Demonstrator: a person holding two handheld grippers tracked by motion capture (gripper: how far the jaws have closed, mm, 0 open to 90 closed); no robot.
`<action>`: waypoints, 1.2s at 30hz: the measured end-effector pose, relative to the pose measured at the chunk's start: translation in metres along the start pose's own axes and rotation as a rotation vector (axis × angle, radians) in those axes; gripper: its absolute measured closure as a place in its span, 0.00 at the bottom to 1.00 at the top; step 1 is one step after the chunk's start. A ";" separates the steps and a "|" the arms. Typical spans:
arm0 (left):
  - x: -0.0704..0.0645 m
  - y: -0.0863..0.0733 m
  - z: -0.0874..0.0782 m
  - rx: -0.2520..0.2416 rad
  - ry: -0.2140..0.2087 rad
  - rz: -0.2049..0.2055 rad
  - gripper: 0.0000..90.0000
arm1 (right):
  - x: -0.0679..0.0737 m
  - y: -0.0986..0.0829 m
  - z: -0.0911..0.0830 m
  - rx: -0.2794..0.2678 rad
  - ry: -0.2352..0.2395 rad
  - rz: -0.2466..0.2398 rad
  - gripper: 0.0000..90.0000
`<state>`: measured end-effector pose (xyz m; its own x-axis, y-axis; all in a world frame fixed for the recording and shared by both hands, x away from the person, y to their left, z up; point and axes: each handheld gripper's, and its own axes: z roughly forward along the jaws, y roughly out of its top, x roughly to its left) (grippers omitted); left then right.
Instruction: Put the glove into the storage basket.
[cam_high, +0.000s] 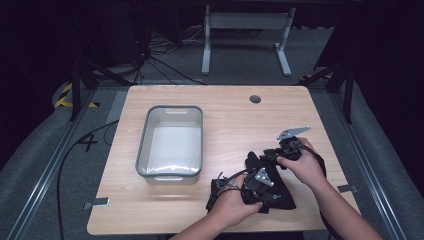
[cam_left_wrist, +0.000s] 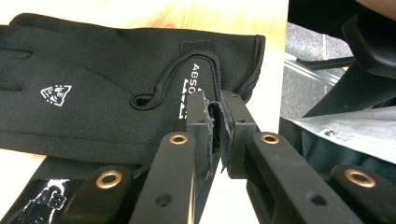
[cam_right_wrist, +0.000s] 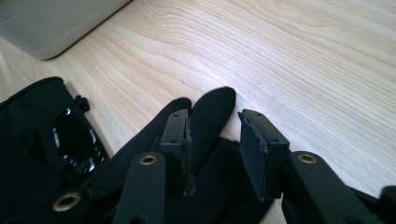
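A pair of black gloves (cam_high: 281, 194) lies stacked near the table's front right. In the left gripper view the upper glove (cam_left_wrist: 93, 88) has a white logo and lettering on its cuff. My left gripper (cam_left_wrist: 218, 122) is shut on that cuff's edge, with fabric pinched between the pads. A second glove (cam_left_wrist: 39, 200) lies under it. In the high view the left gripper (cam_high: 256, 181) sits on the gloves. My right gripper (cam_high: 270, 152) hovers over the glove's fingers. Its jaws (cam_right_wrist: 217, 147) stand open astride one glove finger (cam_right_wrist: 212, 106).
A grey plastic bin (cam_high: 142, 145) with a white floor stands left of the gloves; its corner (cam_right_wrist: 46, 23) appears in the right gripper view. Bare wooden table (cam_high: 230, 117) stretches behind. The table's right edge (cam_left_wrist: 282, 70) is close to the cuff.
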<state>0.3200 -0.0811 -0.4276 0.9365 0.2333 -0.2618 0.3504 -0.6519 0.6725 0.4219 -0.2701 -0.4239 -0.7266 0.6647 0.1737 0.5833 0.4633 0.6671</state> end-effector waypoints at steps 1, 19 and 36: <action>0.001 0.000 0.001 -0.003 -0.004 -0.002 0.93 | -0.001 0.002 0.005 0.006 0.005 -0.001 0.70; 0.002 -0.006 0.002 -0.006 -0.003 -0.019 0.93 | -0.003 0.011 0.042 0.098 -0.026 -0.072 0.80; -0.007 0.003 -0.016 -0.057 0.014 0.027 0.95 | -0.001 0.016 0.007 0.046 -0.065 -0.060 0.98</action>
<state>0.3143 -0.0735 -0.4131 0.9455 0.2267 -0.2338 0.3251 -0.6157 0.7177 0.4341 -0.2591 -0.4185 -0.7364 0.6710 0.0859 0.5565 0.5286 0.6410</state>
